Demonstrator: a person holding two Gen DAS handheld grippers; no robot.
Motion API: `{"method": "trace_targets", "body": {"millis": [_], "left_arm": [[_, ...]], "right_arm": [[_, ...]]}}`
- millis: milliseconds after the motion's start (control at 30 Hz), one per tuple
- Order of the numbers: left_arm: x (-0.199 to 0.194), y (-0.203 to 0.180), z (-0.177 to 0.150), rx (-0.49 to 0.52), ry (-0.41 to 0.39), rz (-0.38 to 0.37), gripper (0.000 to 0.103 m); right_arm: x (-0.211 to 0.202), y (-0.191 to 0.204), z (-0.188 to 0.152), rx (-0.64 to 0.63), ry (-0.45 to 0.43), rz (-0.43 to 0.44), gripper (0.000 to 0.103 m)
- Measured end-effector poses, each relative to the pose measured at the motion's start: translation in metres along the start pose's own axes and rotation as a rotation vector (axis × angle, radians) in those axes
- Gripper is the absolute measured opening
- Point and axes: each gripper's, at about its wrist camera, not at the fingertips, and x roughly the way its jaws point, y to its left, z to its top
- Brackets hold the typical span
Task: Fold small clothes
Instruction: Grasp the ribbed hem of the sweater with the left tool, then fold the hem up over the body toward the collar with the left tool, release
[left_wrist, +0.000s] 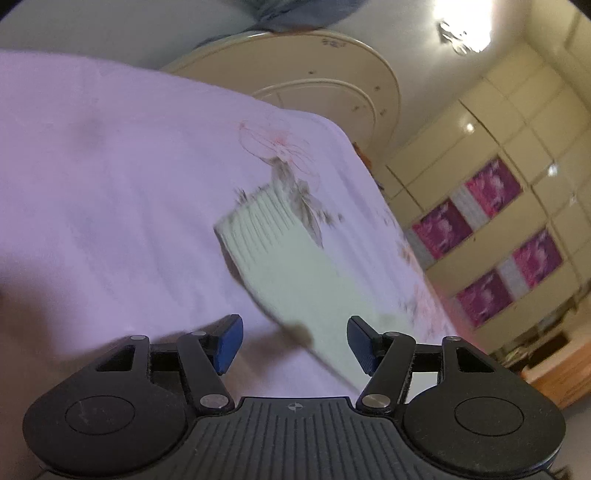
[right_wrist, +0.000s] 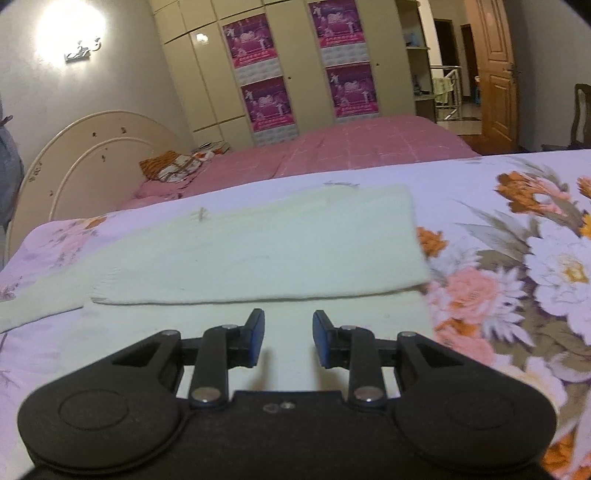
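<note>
Where my left tongs (left_wrist: 294, 343) hover, tilted and blurred, their blue pads stand well apart with nothing pressed between them; the near end of the pale green garment (left_wrist: 291, 266) lies below the gap. Around it the lilac bedsheet (left_wrist: 110, 177) offers open room to the left, while the bed's right edge falls away close beside the garment toward the wooden floor (left_wrist: 554, 373). Far beyond, a cream rounded headboard (left_wrist: 314, 77) closes off the top of the bed.

My right tongs (right_wrist: 288, 338) are parted by a narrow gap, holding nothing, poised over the near layer of the same garment (right_wrist: 258, 251). This cloth lies flat across the middle of the sheet as a long band, one layer folded over another, its right end cut square and its near fold edge running left to right just ahead of my pads. It appears soft and knitted, with ribbed ridges at one end in the left view. To the right, the sheet's printed flowers (right_wrist: 517, 266) in orange, pink and white spread over free surface. A pink quilted bed (right_wrist: 369, 147) stands farther off, before a wardrobe (right_wrist: 207, 92) with purple posters.
</note>
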Motion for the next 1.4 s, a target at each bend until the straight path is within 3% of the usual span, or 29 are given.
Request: {"method": "trace_targets", "body": {"millis": [300,367,400,467,567,633,767,933,1133,1400], "left_arm": [[0.034,-0.002,0.012,-0.084,-0.032,0.005,0.059],[0.04,-0.01,0.015,-0.029,-0.027,0.073,0.001],[0.043,-0.014,0.017,-0.008,-0.02,0.103,0.002],[0.03,-0.031,0.017,0.049,-0.079,0.057,0.002],[0.012,-0.093,-0.001,0.301,-0.119,-0.047,0.002],[0.009,-0.14,-0.025,0.437,-0.107,-0.122,0.002],[0.017,-0.228,-0.096,0.631,-0.01,-0.249,0.002],[0.023,-0.294,-0.181,0.713,0.113,-0.343,0.002],[0.011,-0.335,-0.26,0.817,0.202,-0.393,0.002],[-0.031,-0.361,-0.32,0.924,0.259,-0.409,0.002]], "right_arm": [[0.015,-0.018,0.022,0.054,-0.024,-0.022,0.029],[0.015,-0.026,0.022,0.072,-0.027,-0.03,0.03],[0.014,-0.03,0.022,0.087,-0.027,-0.031,0.03],[0.013,-0.037,0.022,0.109,-0.025,-0.035,0.031],[0.005,-0.047,0.022,0.119,-0.042,-0.042,0.031],[0.002,-0.052,0.022,0.134,-0.048,-0.05,0.031],[-0.005,-0.064,0.024,0.19,-0.066,-0.057,0.031],[-0.021,-0.07,0.028,0.18,-0.093,-0.057,0.032],[-0.04,-0.099,0.026,0.21,-0.121,-0.089,0.033],[-0.046,-0.125,0.011,0.258,-0.112,-0.11,0.034]]}}
